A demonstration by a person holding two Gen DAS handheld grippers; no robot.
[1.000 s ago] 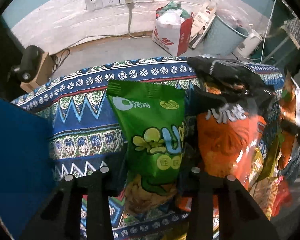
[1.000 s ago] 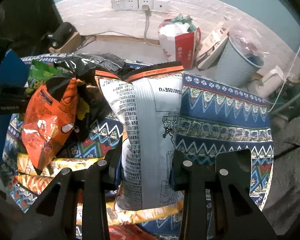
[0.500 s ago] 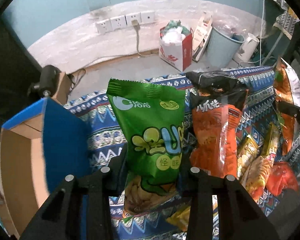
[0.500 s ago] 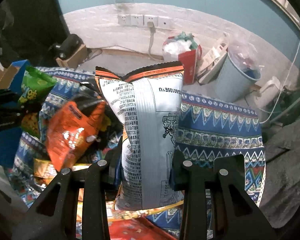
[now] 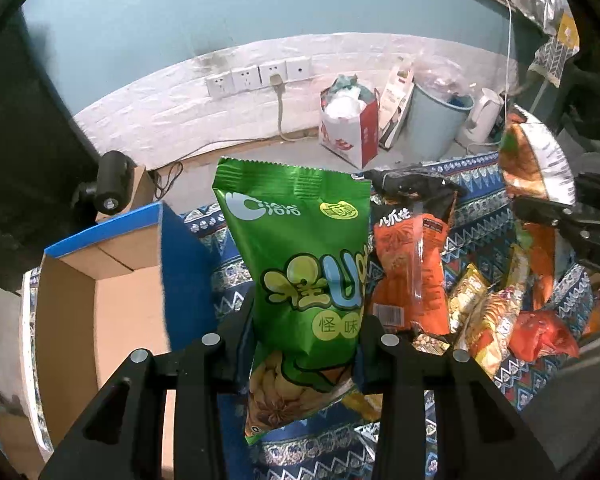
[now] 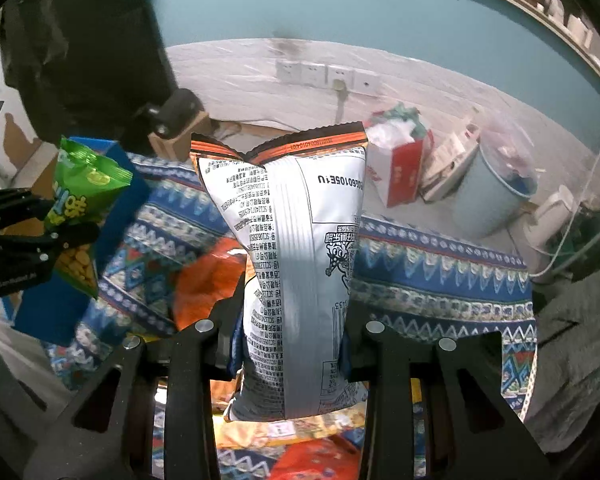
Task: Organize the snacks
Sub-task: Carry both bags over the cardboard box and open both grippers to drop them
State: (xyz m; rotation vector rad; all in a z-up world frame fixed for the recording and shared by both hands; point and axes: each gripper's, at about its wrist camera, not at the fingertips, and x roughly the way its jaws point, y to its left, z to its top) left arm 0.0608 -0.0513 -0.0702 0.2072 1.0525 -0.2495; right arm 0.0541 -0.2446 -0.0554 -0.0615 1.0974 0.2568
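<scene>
Two bags up at once. Our left gripper (image 5: 306, 344) is clamped on the green snack bag (image 5: 300, 280) low down, pads pressing both side edges; bag stands upright, clear of the patterned cloth (image 5: 220, 276). Just left of it sits an open cardboard box w/ blue outer walls (image 5: 100, 320), inside bare as far as we can see. Right of the green bag an orange packet w/ black top (image 5: 412, 264) stands in the snack pile, and more yellow and red packets (image 5: 496, 320) lie on the cloth beyond.

Our right gripper (image 6: 290, 344) is closed on the white bag w/ orange top seam (image 6: 300, 260), back side w/ printed text toward the cam, also held upright above the cloth. In the right wrist view the left gripper w/ its green bag shows at far left, in front of the blue box. Behind the table: wall sockets (image 5: 258, 76), a red-and-white paper bag (image 5: 350, 128), a pale blue bin (image 5: 436, 120).
</scene>
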